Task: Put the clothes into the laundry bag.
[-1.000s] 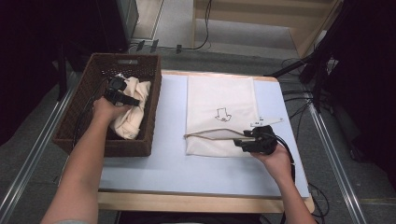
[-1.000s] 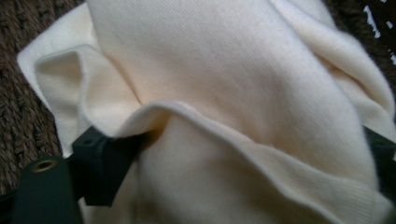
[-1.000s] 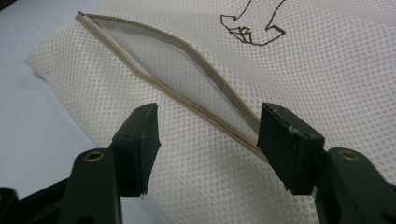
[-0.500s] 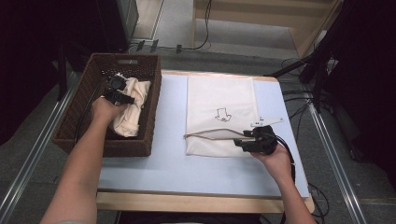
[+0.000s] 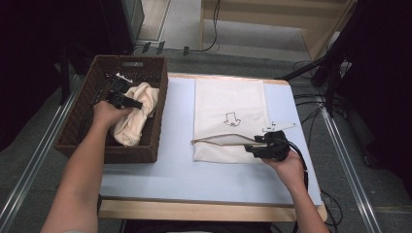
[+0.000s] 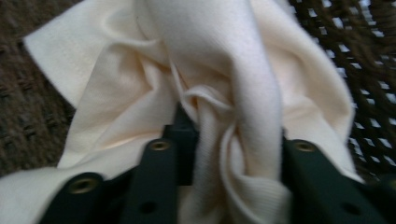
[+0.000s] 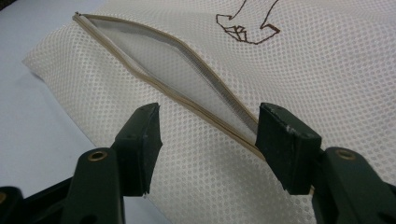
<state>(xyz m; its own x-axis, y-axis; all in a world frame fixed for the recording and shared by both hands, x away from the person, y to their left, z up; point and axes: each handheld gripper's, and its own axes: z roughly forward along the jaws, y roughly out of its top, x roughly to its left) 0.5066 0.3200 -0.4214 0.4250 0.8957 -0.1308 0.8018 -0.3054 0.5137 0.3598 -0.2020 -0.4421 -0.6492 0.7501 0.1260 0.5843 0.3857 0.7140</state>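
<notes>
Item: cream cloth (image 5: 133,114), bunched in the wicker basket (image 5: 77,128) at the counter's (image 5: 175,160) left, clamped by the left hand-held gripper (image 5: 127,102). Mesh bag (image 5: 231,104) at right, zipper mouth barely parted; right hand-held gripper (image 7: 208,126) spread apart beside it. Risks: cloth snagging on the basket wall; narrow mouth refusing it.

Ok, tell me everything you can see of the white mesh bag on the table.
The flat white mesh laundry bag lies on the pale blue table top, right of the brown wicker basket. A small brown outline figure is stitched mid-panel. Its beige zipper near the person's end gapes open. The right hand-held gripper, jaws apart, sits over the zipper's end.
</notes>
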